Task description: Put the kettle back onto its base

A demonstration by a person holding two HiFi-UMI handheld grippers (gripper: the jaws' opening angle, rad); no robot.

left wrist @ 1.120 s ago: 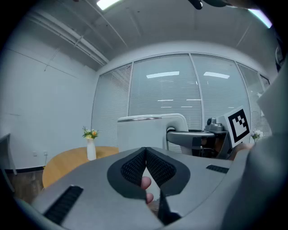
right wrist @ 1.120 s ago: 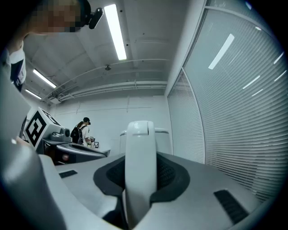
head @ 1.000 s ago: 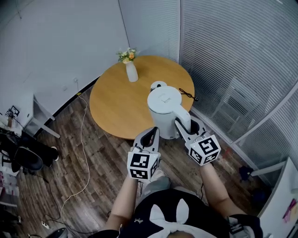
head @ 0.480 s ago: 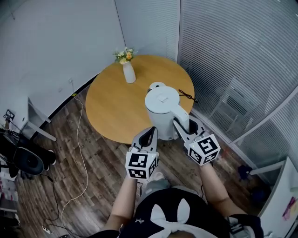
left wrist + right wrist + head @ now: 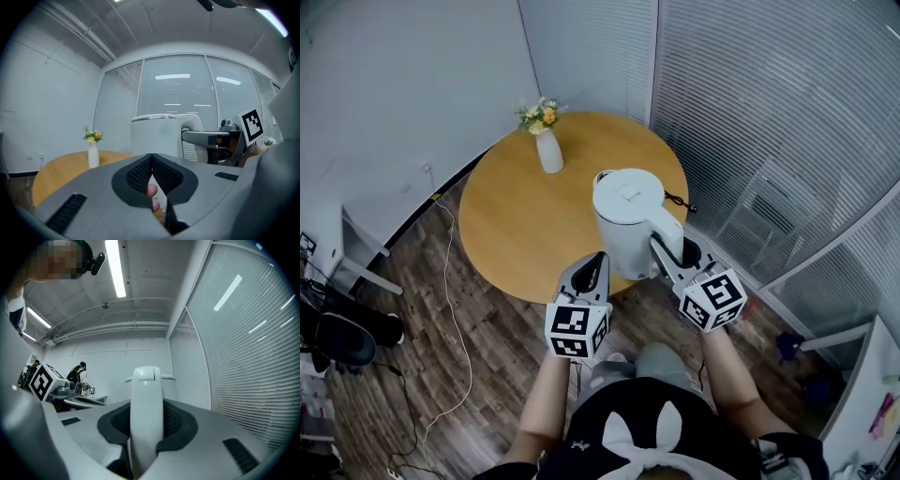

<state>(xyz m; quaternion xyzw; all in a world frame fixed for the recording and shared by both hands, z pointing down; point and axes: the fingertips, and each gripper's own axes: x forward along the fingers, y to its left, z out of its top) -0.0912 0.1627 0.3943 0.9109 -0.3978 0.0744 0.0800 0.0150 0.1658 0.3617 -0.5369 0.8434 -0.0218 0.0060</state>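
Observation:
The white kettle point(image 5: 628, 220) hangs over the right part of the round wooden table point(image 5: 516, 225). My right gripper point(image 5: 661, 246) is shut on its handle point(image 5: 146, 418), which fills the gap between the pads in the right gripper view. A sliver of the white base point(image 5: 603, 175) shows just beyond the kettle's far left rim, and its black cord point(image 5: 677, 199) trails to the right. My left gripper point(image 5: 598, 265) floats at the table's near edge, left of the kettle point(image 5: 154, 136). It is shut and holds nothing.
A white vase with flowers point(image 5: 548, 150) stands at the table's far side. Glass walls with blinds run close along the right. A white cable point(image 5: 455, 281) lies on the wooden floor, and a dark bag point(image 5: 337, 333) sits at the far left.
Both grippers and the kettle have moved forward over the table. The kettle now covers most of the base, which earlier showed clear beyond it.

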